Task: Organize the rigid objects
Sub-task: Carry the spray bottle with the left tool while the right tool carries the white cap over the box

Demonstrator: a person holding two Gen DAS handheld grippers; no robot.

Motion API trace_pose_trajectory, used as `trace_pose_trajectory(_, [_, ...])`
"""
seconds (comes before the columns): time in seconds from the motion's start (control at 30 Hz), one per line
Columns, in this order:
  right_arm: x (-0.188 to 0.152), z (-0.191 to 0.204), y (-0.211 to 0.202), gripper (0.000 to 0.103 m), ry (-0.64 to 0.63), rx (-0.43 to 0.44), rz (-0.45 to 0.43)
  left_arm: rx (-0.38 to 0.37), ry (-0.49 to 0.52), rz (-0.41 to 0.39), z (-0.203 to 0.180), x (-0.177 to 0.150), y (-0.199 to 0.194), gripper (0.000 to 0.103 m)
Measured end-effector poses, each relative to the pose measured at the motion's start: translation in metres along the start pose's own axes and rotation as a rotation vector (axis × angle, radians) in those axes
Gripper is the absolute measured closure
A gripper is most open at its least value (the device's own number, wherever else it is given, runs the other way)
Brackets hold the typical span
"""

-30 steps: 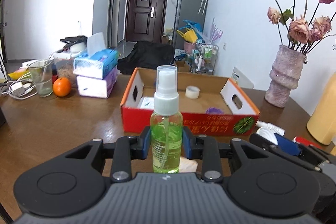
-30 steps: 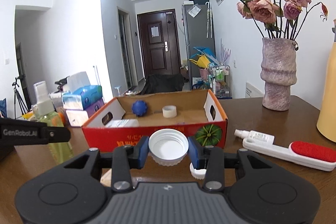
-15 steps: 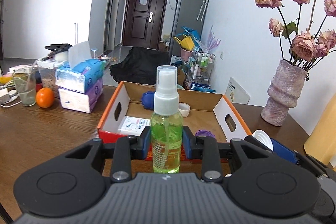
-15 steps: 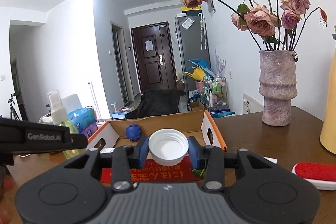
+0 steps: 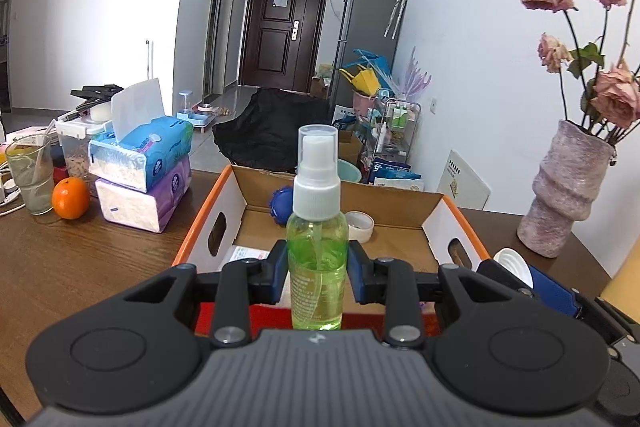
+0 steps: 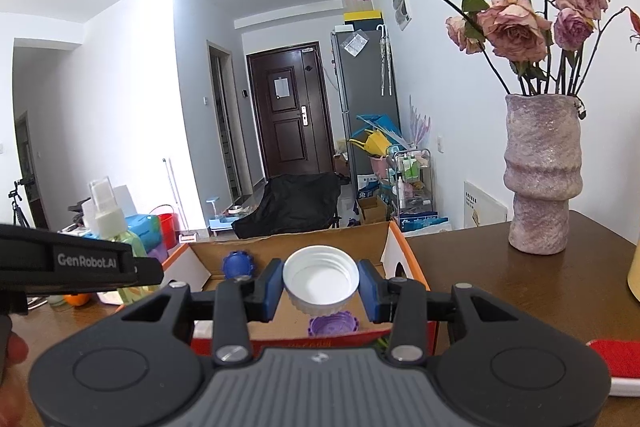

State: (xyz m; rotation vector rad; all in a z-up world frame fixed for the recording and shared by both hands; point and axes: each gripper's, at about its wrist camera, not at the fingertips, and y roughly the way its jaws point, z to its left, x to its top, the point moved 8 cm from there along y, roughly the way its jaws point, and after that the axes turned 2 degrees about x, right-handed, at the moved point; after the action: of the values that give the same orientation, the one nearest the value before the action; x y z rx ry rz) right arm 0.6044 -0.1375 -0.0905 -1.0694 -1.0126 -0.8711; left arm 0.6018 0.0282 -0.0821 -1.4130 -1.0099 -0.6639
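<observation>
Left wrist view: we find the left gripper clenched on a green spray bottle, its blue pads pressed against both sides of the bottle's body. The bottle stands upright between the fingers, white pump head and clear cap on top, held above the near edge of the cardboard box. Inside the box we note a blue cap at the far wall, a roll of clear tape just beside it, and a white packet at the near left corner. Left of the box, on the wooden table, sit two stacked tissue packs, an orange and a glass. A vase of dried roses stands to the right of the box.

Right wrist view: we record the right gripper closed on a white screw lid, open side facing the camera, held over the right part of the box. A purple cap lies on the box floor just below the lid. A red lint brush rests on the table at the right edge.
</observation>
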Motion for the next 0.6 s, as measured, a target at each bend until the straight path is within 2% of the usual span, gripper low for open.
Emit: trace_pose_trajectory(0.6, [0.011,-0.006,0.064,0.064,-0.055,-0.008,0.011,0.034,0.011,0.0,0.001,0.024,0.063,0.071])
